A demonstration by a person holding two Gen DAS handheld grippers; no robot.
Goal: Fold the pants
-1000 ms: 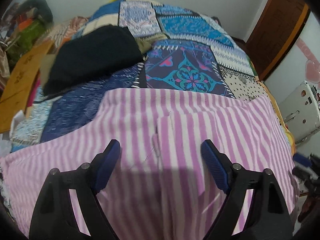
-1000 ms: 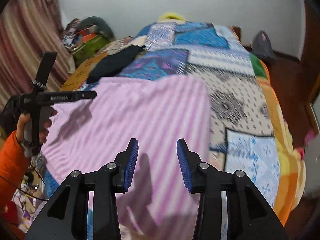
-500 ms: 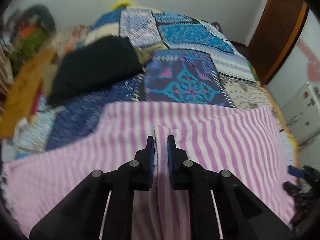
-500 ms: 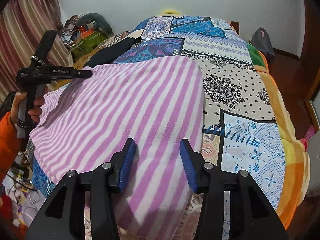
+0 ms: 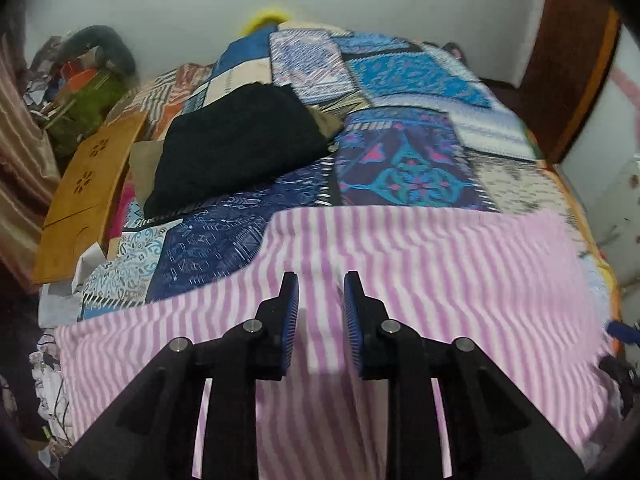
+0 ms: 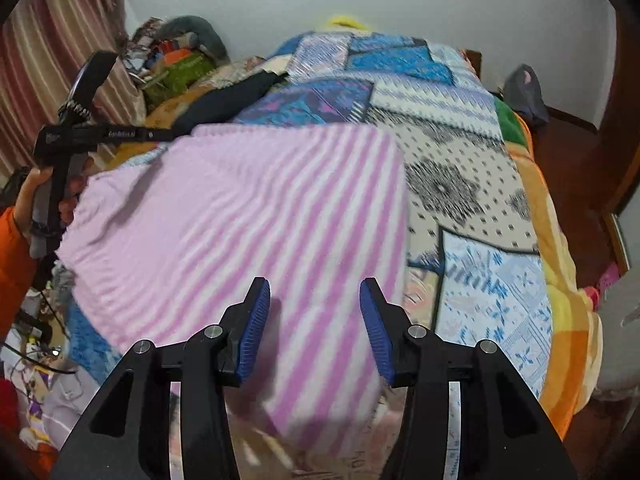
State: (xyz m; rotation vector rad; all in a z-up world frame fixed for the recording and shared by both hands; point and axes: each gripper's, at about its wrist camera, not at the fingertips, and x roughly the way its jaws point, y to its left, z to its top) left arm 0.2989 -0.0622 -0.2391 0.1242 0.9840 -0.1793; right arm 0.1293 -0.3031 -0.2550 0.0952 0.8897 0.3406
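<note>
The pink and white striped pants (image 5: 420, 264) lie spread flat across the near part of the patchwork bedspread (image 5: 400, 160); they also show in the right wrist view (image 6: 248, 216). My left gripper (image 5: 320, 312) hovers above the middle of the pants, its jaws partly apart with nothing between them. My right gripper (image 6: 314, 324) is open and empty above the near right end of the pants. The left gripper also shows from the side in the right wrist view (image 6: 160, 134), held by a hand in an orange sleeve.
A folded black garment (image 5: 236, 148) lies on the bed beyond the pants. A wooden board (image 5: 88, 184) leans at the bed's left side, with piled clutter (image 5: 80, 88) behind it. A wooden door (image 5: 568, 52) stands at the far right. The bed's orange edge (image 6: 560, 216) runs along the right.
My left gripper closed on a pleat of the pants half a second ago, and now it has opened partway and let go. The pleat has flattened. My right gripper opened a little wider.
</note>
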